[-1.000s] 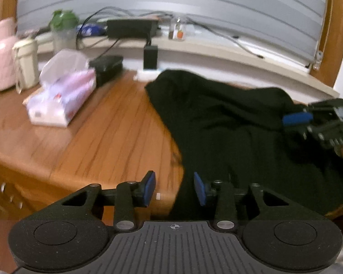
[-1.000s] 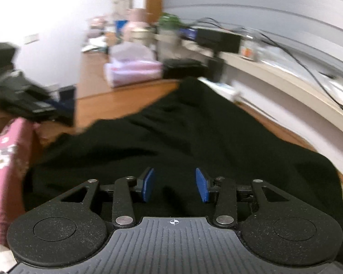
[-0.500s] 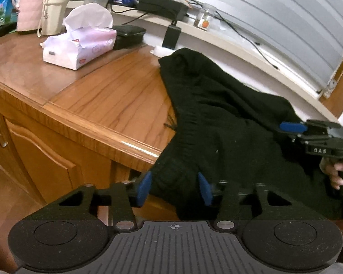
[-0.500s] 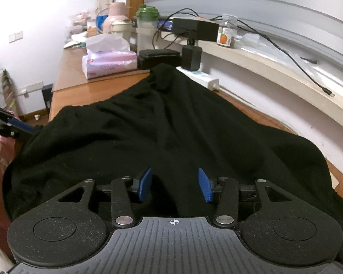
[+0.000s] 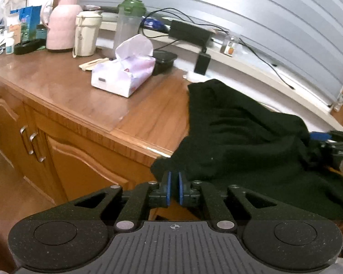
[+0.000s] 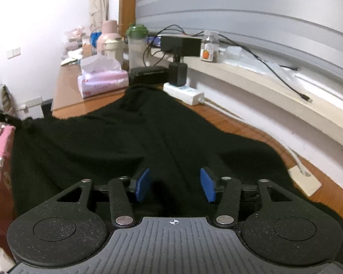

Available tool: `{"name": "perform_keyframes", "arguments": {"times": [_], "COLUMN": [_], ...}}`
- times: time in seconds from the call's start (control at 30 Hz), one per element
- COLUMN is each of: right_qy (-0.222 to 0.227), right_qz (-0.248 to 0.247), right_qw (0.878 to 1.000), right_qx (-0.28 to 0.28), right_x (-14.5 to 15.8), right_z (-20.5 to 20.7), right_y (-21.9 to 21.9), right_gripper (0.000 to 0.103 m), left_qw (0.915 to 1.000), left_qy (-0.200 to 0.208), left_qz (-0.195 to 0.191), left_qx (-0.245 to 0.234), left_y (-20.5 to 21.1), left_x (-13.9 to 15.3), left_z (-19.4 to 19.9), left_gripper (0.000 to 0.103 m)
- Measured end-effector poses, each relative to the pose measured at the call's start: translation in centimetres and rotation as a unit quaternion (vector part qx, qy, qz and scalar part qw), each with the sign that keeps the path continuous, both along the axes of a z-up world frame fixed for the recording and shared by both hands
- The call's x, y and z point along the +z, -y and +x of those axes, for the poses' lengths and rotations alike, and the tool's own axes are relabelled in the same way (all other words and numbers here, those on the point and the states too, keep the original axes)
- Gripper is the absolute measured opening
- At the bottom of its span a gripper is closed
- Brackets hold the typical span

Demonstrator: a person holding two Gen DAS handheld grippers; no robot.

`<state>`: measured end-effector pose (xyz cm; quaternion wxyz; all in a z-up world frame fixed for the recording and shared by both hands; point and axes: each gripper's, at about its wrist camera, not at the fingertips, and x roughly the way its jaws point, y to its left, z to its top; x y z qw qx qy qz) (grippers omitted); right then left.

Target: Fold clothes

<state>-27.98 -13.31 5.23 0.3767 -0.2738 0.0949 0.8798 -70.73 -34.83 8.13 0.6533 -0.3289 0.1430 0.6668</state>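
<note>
Left wrist view: left hand-held gripper (image 5: 173, 188) at lower centre, its jaws just closing and now nearly together, pinching the corner of the black garment (image 5: 244, 137) that hangs over the tabletop (image 5: 64, 84) edge; the garment spreads across the right half of frame, a tissue pack (image 5: 123, 75) and pink flask (image 5: 62, 20) sit upper left, and any print on them is too small to read. Right wrist view: right hand-held gripper (image 6: 175, 186) at lower centre, jaws just opening and now apart, released over the garment (image 6: 125, 137) filling mid-frame; a jar (image 6: 209, 46) with an orange picture label stands on the ledge at upper centre, its lettering unreadable.
</note>
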Motion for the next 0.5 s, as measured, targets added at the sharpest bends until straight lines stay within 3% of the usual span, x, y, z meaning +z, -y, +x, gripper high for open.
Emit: {"name": "perform_keyframes", "arguments": {"times": [0.1, 0.13, 0.3, 0.5], "right_qy": [0.009, 0.009, -0.014, 0.012], "right_qz": [-0.011, -0.013, -0.037, -0.016], "right_qw": [1.000, 1.000, 0.999, 0.999], "right_qx": [-0.015, -0.021, -0.036, -0.035], "right_x": [-1.0, -1.3, -2.9, -5.0], "right_z": [1.2, 1.7, 3.8, 3.2], "right_y": [-0.6, -0.8, -1.6, -1.1], "right_gripper": [0.057, 0.057, 0.057, 0.060], "left_qw": [0.9998, 0.9996, 0.9984, 0.9974], "left_qy": [-0.020, -0.025, -0.039, -0.041], "left_qz": [0.008, 0.013, 0.029, 0.036], "left_qx": [0.000, -0.002, -0.027, -0.047], "left_y": [-0.7, -1.1, -4.4, -10.0], "left_x": [0.7, 1.1, 2.4, 1.6], "left_z": [0.5, 0.7, 2.4, 4.1], "left_gripper": [0.040, 0.043, 0.049, 0.049]}}
